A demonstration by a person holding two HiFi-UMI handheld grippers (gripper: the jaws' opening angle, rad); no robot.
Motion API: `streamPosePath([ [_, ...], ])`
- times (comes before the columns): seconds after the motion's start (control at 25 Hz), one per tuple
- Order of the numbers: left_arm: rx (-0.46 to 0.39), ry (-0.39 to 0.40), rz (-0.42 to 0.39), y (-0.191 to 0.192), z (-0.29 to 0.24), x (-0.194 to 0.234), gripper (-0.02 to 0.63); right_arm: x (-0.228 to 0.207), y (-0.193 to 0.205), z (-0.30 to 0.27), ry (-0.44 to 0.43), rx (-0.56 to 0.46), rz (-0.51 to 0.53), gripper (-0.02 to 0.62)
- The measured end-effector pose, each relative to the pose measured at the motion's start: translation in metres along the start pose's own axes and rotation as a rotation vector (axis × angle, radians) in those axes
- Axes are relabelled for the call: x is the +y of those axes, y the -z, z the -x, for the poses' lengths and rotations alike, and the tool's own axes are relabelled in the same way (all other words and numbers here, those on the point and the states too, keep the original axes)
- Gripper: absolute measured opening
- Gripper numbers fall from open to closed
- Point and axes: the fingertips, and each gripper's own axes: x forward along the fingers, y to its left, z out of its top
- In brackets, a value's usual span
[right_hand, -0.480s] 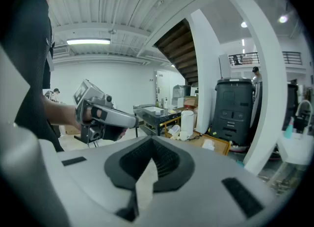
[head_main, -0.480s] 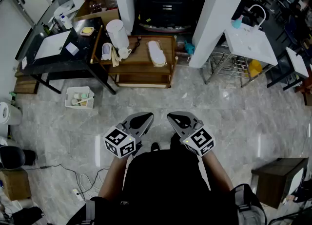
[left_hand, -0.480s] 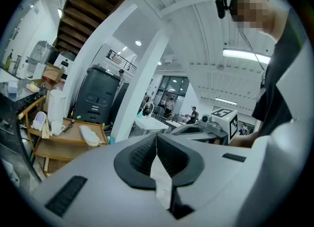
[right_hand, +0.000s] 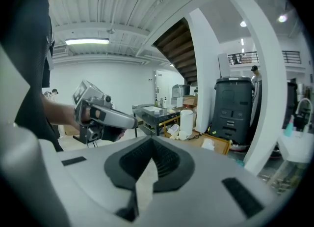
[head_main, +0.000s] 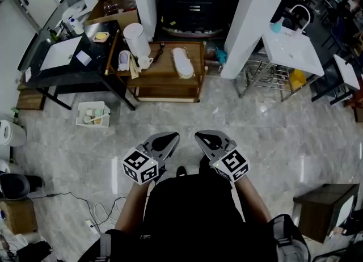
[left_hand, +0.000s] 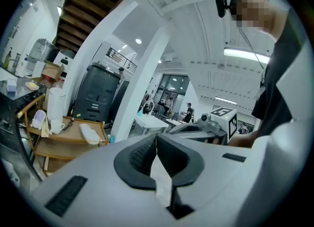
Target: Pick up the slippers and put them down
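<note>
A pale slipper [head_main: 182, 62] lies on the low wooden table [head_main: 167, 69] far ahead of me; the left gripper view shows this slipper [left_hand: 91, 133] small and distant. A second pale slipper-like thing [head_main: 123, 58] leans at the table's left end. My left gripper [head_main: 172, 135] and right gripper [head_main: 199, 136] hover side by side over the floor close to my body, both shut with nothing between the pads. The jaws meet in the left gripper view [left_hand: 156, 137] and in the right gripper view [right_hand: 151, 140]. Neither gripper is near the slippers.
A white cylinder [head_main: 135, 38] and a cup stand on the wooden table. A black desk [head_main: 68, 56] is at the left, a white bin [head_main: 92, 113] on the floor, a white pillar [head_main: 249, 22], a sink stand [head_main: 292, 51], a brown stool [head_main: 323, 210], floor cables [head_main: 96, 212].
</note>
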Motion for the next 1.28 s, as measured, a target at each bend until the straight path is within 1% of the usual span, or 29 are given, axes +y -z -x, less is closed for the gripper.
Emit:
streamPosePath([
  [0.12, 0.003, -0.007, 0.003, 0.000, -0.004, 0.004, 0.012, -0.006, -0.004, -0.001, -0.010, -0.034, -0.031, 0.008],
  [0.36, -0.010, -0.037, 0.000, -0.008, -0.017, 0.014, 0.012, -0.026, 0.002, -0.005, -0.011, -0.007, -0.023, 0.008],
  [0.56, -0.030, -0.074, 0.012, -0.020, -0.037, 0.024, 0.011, -0.054, 0.007, -0.009, -0.038, 0.013, -0.040, 0.008],
  [0.68, -0.031, -0.106, 0.020, -0.025, -0.047, 0.032, 0.012, -0.071, 0.004, -0.017, -0.071, 0.014, -0.033, 0.008],
  [0.96, -0.050, -0.207, 0.036, -0.039, -0.074, 0.053, 0.012, -0.110, -0.002, -0.033, -0.164, 0.013, 0.004, 0.008],
  [1.28, -0.082, -0.316, 0.064, -0.054, -0.105, 0.068, 0.012, -0.158, 0.002, -0.046, -0.261, 0.054, 0.045, 0.008],
])
